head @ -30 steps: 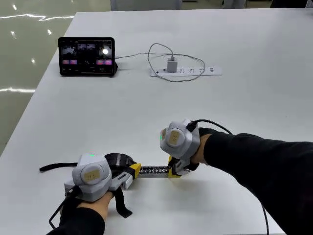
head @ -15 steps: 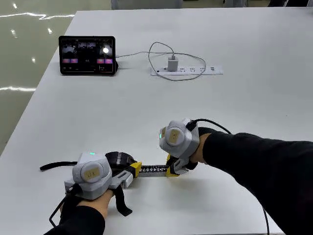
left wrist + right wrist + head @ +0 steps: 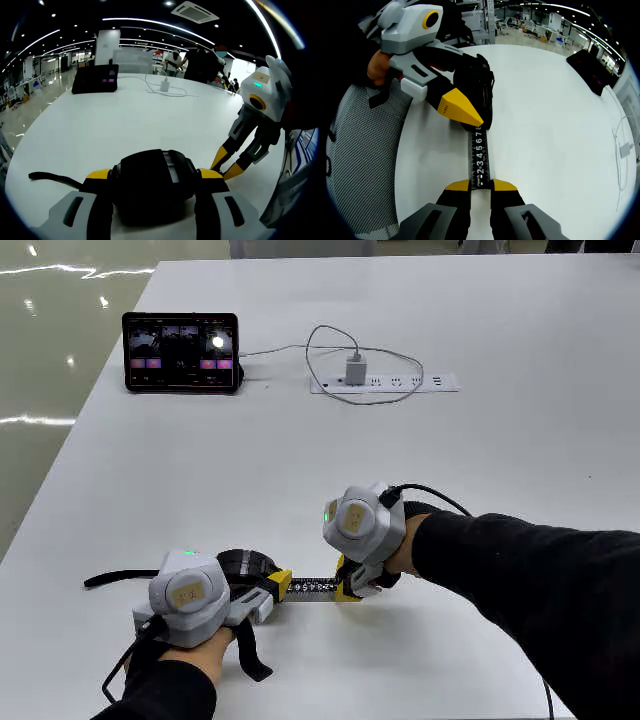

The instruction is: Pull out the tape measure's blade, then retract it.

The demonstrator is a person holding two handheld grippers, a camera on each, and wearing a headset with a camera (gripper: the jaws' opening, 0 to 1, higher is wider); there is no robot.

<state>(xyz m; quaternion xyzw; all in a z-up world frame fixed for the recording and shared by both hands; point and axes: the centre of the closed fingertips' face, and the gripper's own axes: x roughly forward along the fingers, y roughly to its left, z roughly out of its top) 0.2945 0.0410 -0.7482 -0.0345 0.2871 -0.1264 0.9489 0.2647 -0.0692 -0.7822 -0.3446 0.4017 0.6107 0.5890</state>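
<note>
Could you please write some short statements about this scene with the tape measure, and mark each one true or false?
1. The left tool holds the case between its jaws. True.
2. The right tool is open and apart from the blade. False: it is shut on the blade's end.
3. The blade is fully inside the case. False: a short length is out, running from the case to the right tool.
4. The tablet at the far side of the table has its screen lit. True.
5. A charger is plugged into the power strip. True.
</note>
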